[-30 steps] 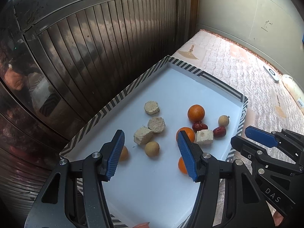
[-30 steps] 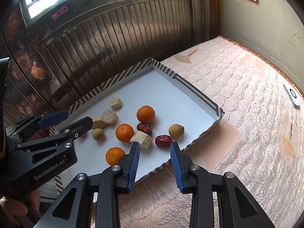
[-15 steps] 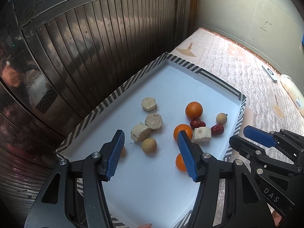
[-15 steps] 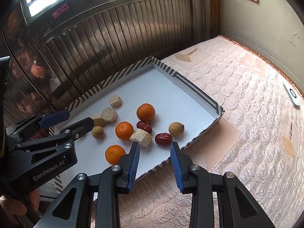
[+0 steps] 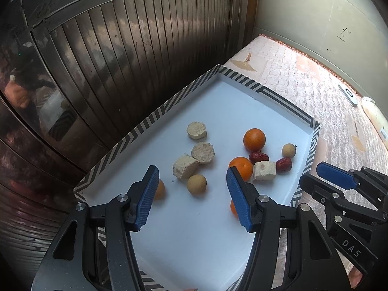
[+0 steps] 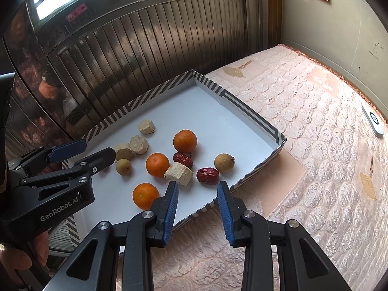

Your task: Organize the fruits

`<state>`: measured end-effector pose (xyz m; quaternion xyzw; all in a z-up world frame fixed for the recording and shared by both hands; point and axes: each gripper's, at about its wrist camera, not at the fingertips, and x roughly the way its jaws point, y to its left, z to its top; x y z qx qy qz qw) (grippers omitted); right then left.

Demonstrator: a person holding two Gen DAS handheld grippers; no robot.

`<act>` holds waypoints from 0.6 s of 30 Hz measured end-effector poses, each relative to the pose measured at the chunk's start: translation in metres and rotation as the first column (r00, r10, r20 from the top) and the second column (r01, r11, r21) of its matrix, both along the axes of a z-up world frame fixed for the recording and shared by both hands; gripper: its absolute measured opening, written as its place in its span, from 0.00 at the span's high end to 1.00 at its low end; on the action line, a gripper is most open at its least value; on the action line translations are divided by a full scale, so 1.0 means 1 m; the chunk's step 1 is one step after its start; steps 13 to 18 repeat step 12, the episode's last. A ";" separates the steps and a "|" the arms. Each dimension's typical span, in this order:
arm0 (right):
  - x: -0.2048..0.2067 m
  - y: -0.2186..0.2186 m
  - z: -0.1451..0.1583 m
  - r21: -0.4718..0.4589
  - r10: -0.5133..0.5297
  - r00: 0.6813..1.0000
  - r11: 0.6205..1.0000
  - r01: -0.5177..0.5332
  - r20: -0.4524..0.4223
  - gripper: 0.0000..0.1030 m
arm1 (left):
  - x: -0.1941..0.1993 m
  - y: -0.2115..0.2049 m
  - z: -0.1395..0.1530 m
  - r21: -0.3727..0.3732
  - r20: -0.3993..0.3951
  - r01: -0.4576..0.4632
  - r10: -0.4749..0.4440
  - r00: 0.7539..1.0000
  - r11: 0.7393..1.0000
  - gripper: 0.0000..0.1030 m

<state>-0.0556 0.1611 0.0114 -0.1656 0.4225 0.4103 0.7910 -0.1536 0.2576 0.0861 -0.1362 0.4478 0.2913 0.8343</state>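
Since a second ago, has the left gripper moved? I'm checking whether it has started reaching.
Yes. The left gripper has risen and pulled back slightly: the tray and fruit sit lower and smaller in its view.

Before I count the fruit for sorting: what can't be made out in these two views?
- Left wrist view: nearest orange mostly hidden by the left gripper's finger.
- Left wrist view: small fruit half hidden behind the other finger.
- Right wrist view: door stickers too small to read.
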 end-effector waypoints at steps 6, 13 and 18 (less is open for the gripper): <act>0.001 -0.001 0.000 0.005 -0.003 1.000 1.000 0.003 0.000 0.69 | -0.003 0.004 0.001 0.007 0.012 -0.018 0.018 1.000 1.000 0.43; 0.001 -0.009 0.001 0.017 -0.025 1.000 1.000 0.025 0.000 0.69 | 0.001 -0.006 0.004 0.045 -0.004 0.006 -0.005 1.000 0.999 0.43; 0.001 -0.009 0.001 0.017 -0.025 1.000 1.000 0.025 0.000 0.69 | 0.001 -0.006 0.004 0.045 -0.004 0.006 -0.005 1.000 0.999 0.43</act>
